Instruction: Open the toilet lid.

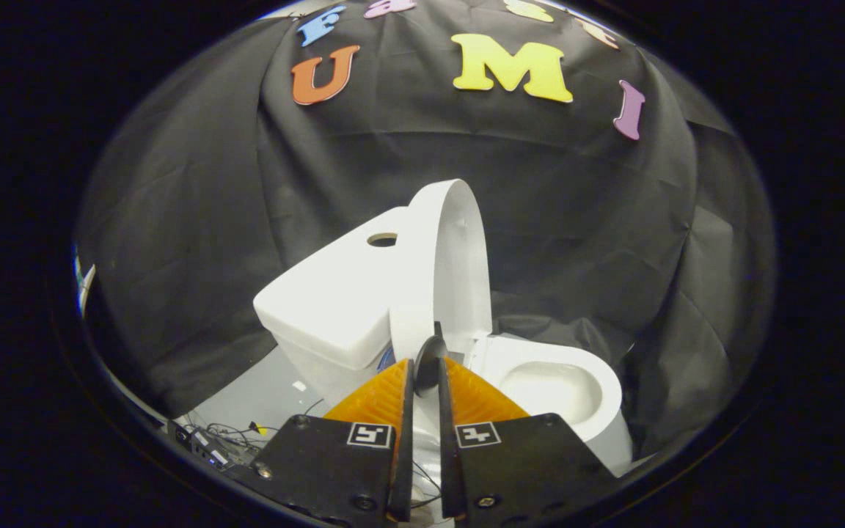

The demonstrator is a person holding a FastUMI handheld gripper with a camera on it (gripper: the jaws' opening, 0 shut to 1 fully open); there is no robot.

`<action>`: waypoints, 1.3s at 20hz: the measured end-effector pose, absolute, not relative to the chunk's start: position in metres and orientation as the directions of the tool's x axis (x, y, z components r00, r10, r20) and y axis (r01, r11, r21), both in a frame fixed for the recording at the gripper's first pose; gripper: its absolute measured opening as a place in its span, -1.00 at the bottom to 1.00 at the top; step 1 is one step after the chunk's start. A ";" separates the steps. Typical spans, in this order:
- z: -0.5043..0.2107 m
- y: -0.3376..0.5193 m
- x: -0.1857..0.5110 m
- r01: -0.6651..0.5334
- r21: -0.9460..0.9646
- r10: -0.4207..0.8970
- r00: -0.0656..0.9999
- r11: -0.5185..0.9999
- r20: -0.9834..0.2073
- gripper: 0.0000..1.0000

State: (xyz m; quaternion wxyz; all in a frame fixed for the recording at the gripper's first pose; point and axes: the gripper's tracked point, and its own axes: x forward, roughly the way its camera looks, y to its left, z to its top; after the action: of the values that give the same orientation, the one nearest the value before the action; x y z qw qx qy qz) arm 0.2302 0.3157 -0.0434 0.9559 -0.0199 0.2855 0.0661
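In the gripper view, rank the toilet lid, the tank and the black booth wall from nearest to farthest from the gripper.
1. Toilet lid: raised upright, its lower edge right at the tips of the gripper, whose fingers are nearly closed.
2. Tank: behind the lid, left of the fingers.
3. Black booth wall: far beyond both.

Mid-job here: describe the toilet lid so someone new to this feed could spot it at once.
Find the white toilet against the black cloth wall. Its lid is the thin oval panel standing nearly upright between the boxy tank and the open bowl, just beyond the tool, whose fingers are nearly closed. Unlike the tank, it is flat and rounded.
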 end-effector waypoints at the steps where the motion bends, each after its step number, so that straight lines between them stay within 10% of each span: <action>1: -0.045 0.317 0.229 -0.156 0.013 0.137 0.821 0.988 -0.554 -0.63; 4: -0.044 0.311 0.218 -0.161 0.050 0.160 0.806 0.986 -0.570 0.05; 20: 0.000 0.176 0.171 -0.143 0.090 0.167 0.912 0.986 -0.375 0.06; 26: 0.024 0.132 0.146 -0.136 0.118 0.163 0.949 0.984 -0.270 0.55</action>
State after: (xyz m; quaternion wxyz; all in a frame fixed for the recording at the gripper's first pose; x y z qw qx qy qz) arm 0.1459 0.1316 0.0239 0.9859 0.0488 0.1407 0.0759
